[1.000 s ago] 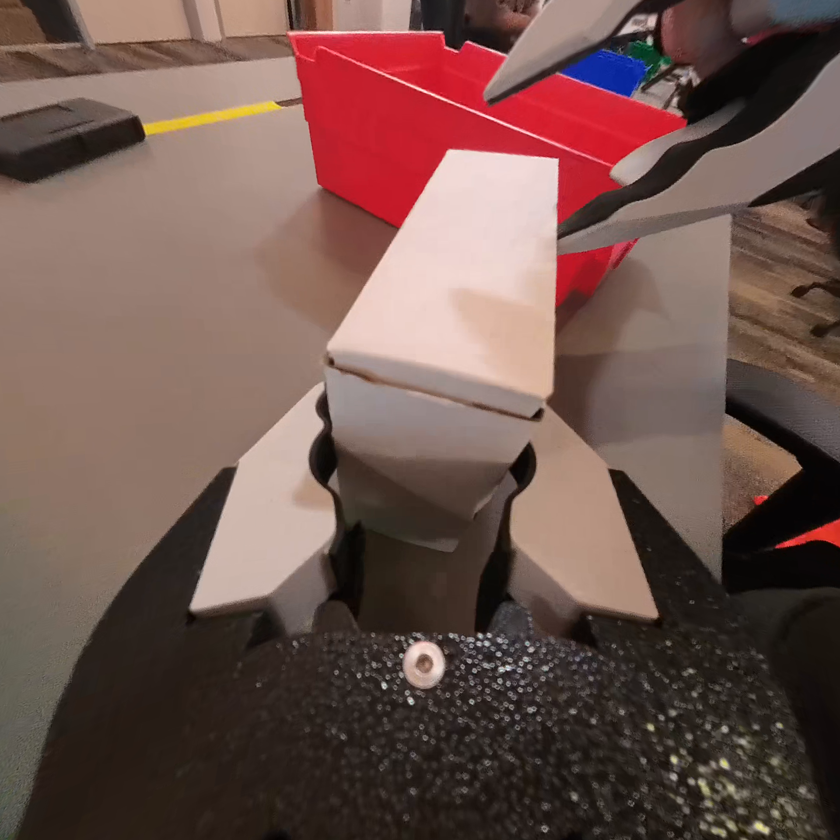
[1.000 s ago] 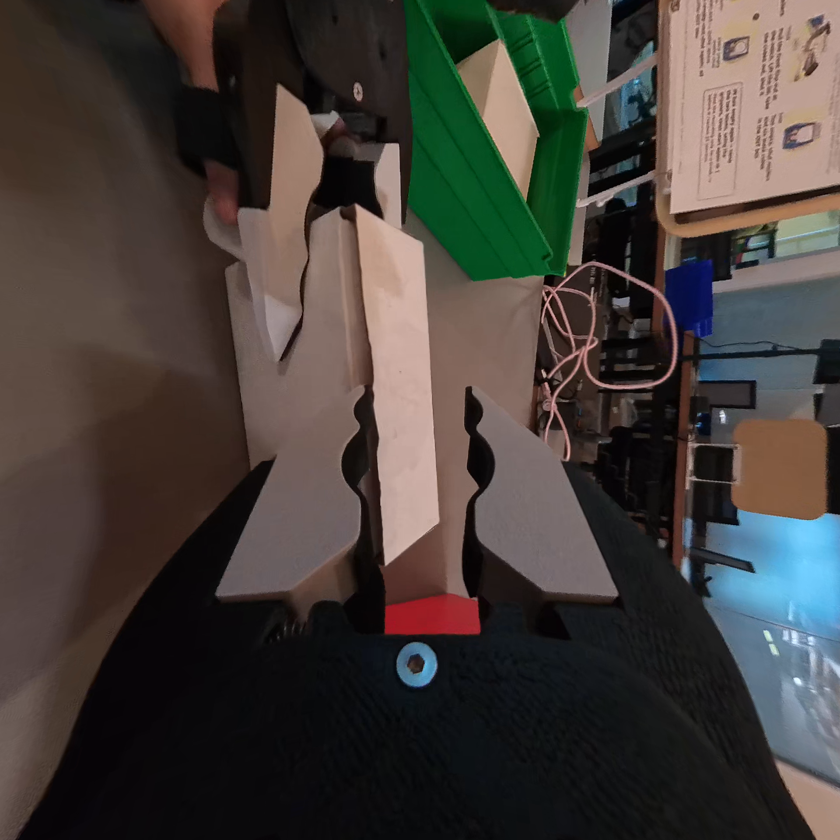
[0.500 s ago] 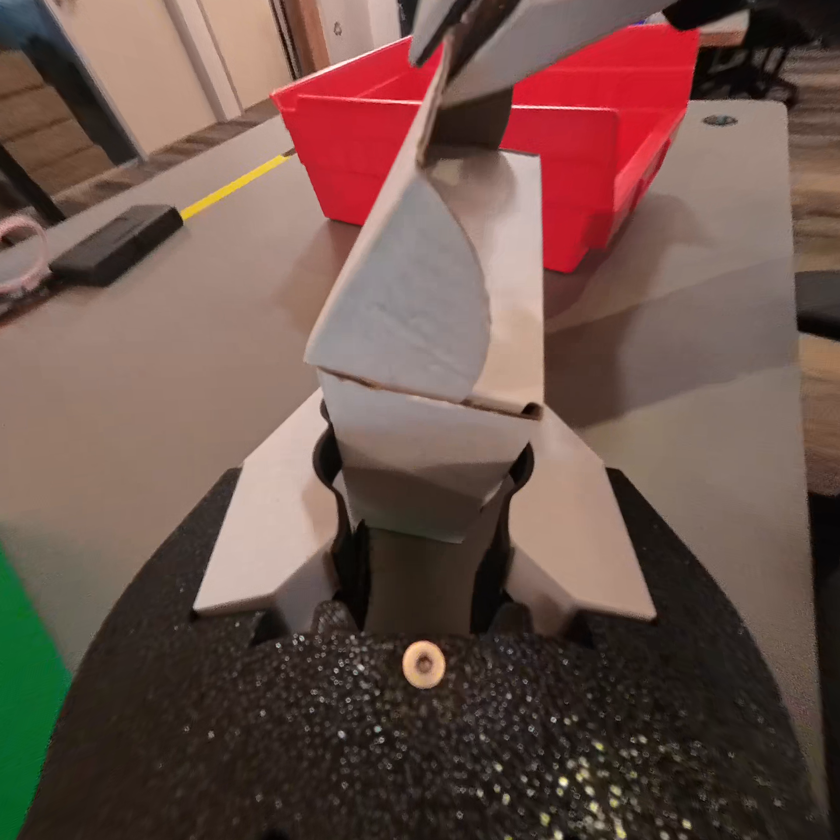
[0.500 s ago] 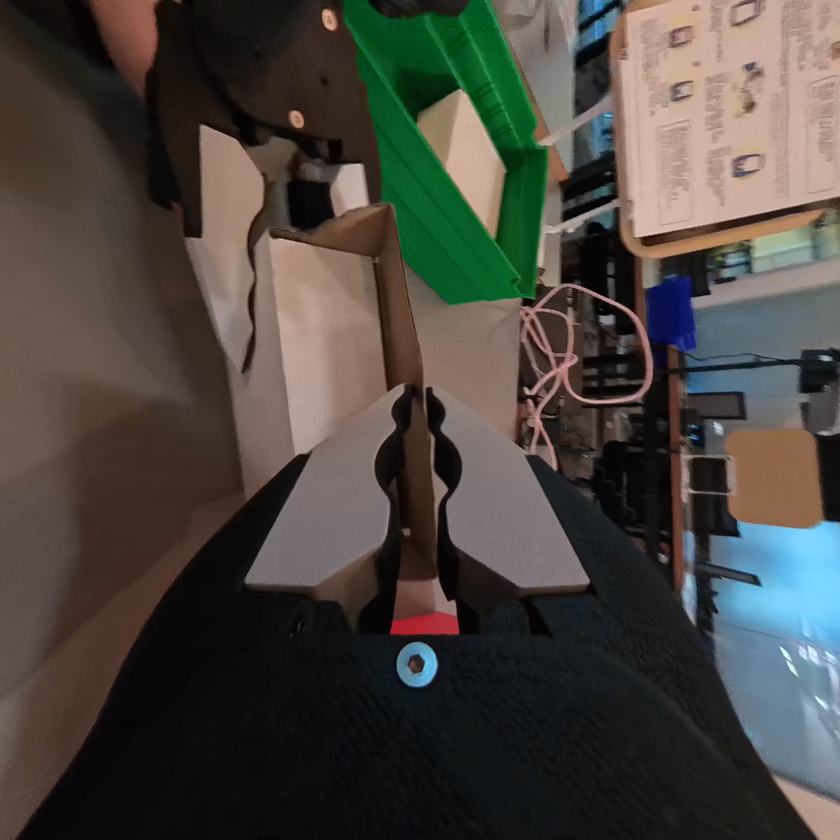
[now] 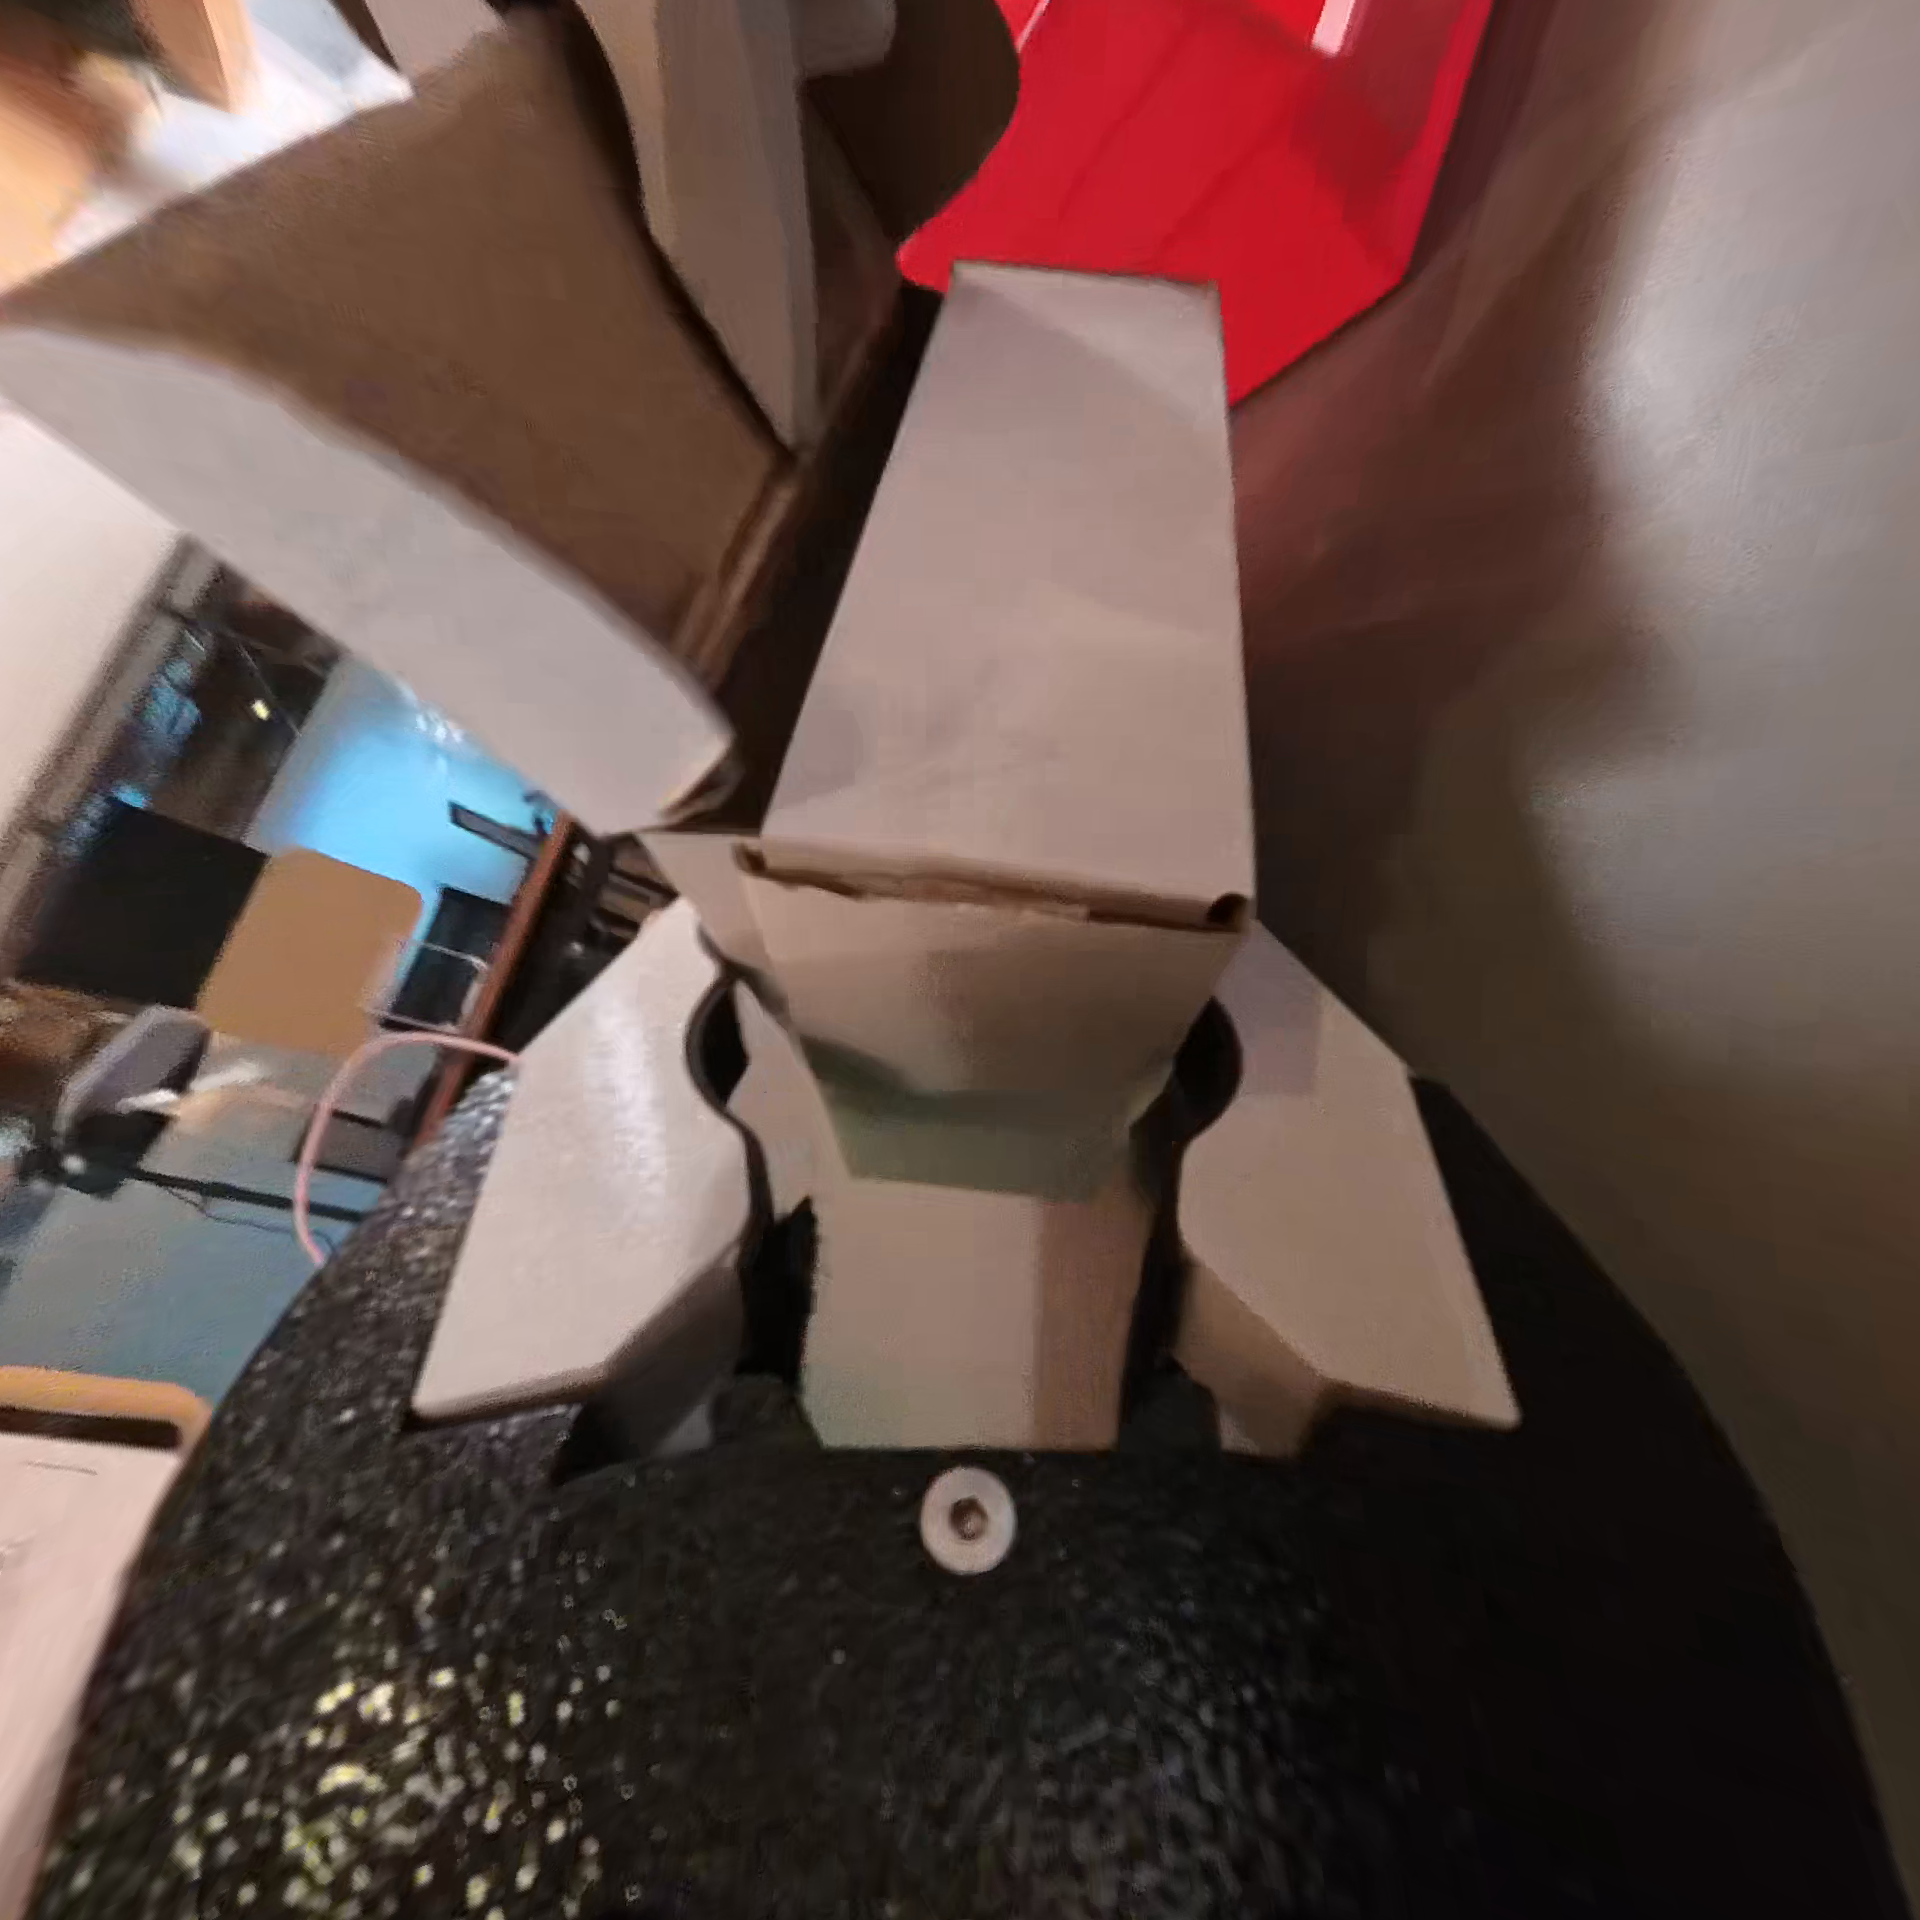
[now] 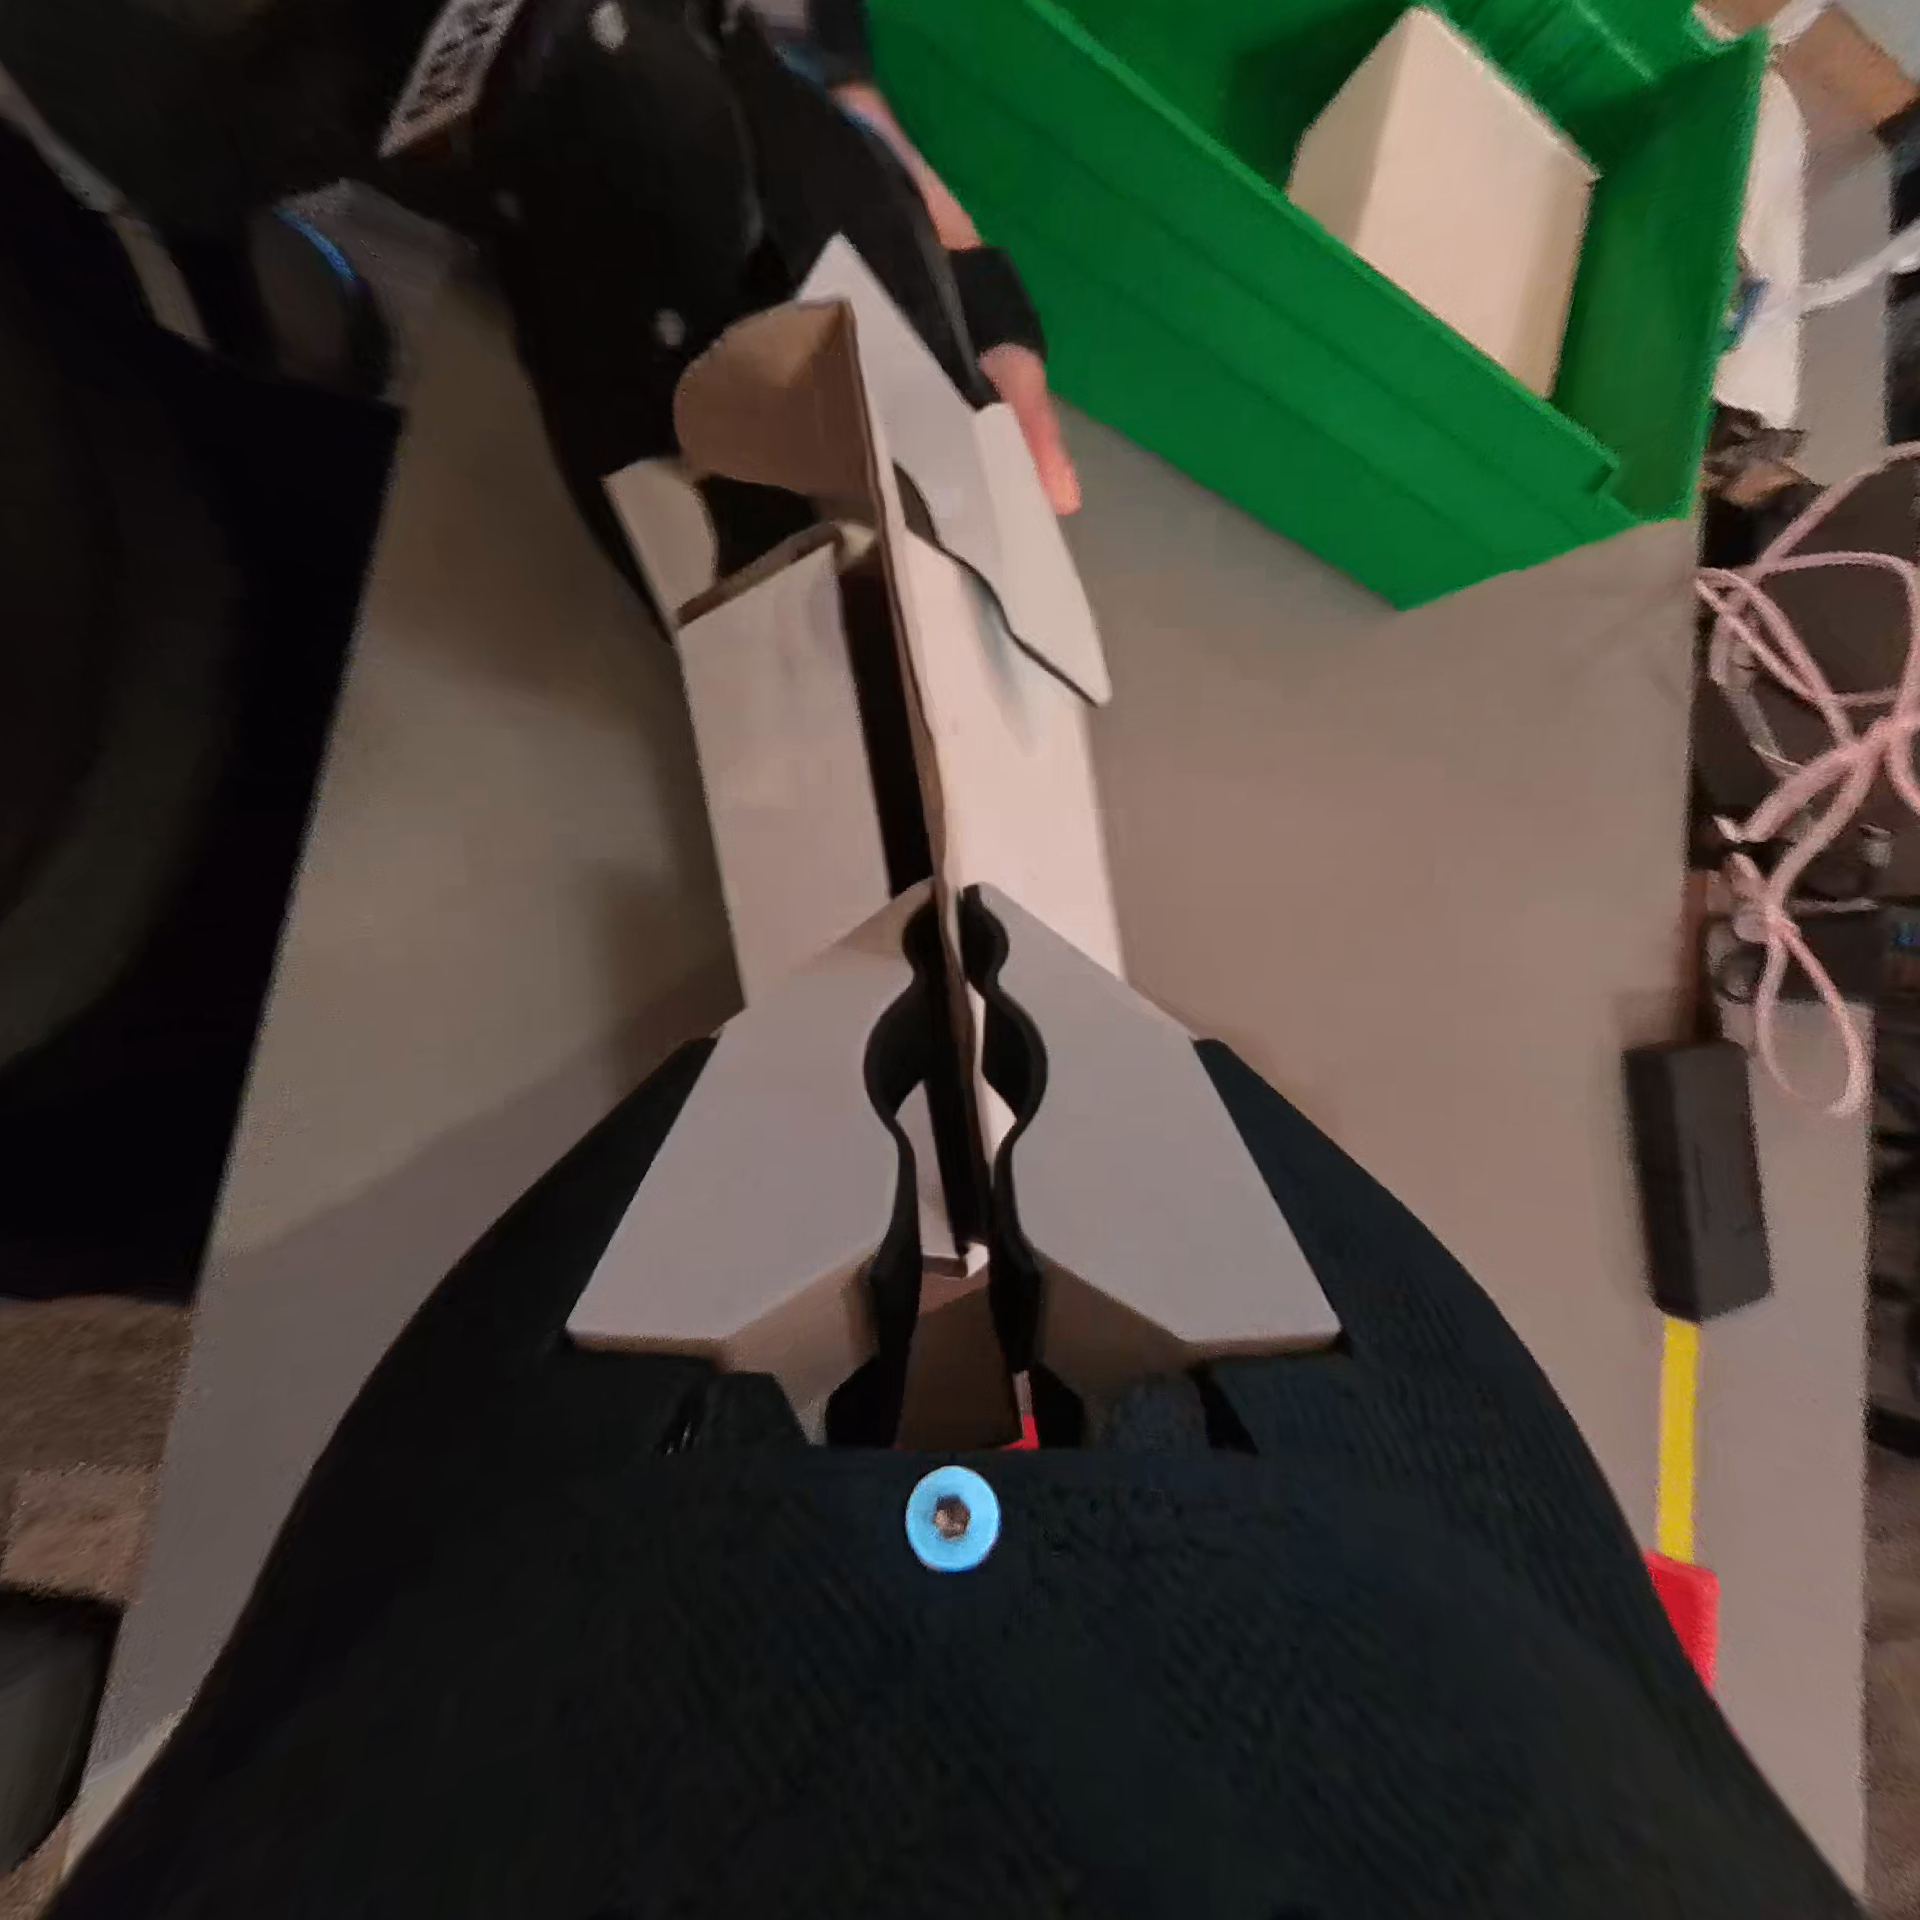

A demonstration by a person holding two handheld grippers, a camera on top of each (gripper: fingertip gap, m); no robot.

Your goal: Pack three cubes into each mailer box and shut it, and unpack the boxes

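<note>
My left gripper (image 5: 971, 935) is shut on one end of a long white mailer box (image 5: 1029, 623), with both pads pressed on its sides. The box's lid (image 5: 416, 436) stands swung open to the left, showing its brown inside. My right gripper (image 6: 951, 899) is shut on the edge of that lid (image 6: 987, 675); the thin card runs between the two pads. In the right wrist view the box body (image 6: 779, 748) lies left of the lid with a dark gap between them. The left gripper (image 6: 623, 208) grips its far end. No cubes show; the inside is dark.
A red bin (image 5: 1195, 145) stands beyond the box. A green bin (image 6: 1195, 312) at the back right holds another white box (image 6: 1444, 197). A black block (image 6: 1694, 1174), pink cable (image 6: 1829, 727) and yellow tape (image 6: 1678, 1455) lie along the grey table's (image 6: 1351, 831) right edge. One gripper's finger ends stand about 7 centimetres off the other's. The black block (image 6: 1694, 1174) is about 40 centimetres from both grippers' fingertips.
My right gripper shut on the lid's edge and pulled the lid open. The box, shut a second ago, now stands open. Both grippers have turned, tilting the box.
</note>
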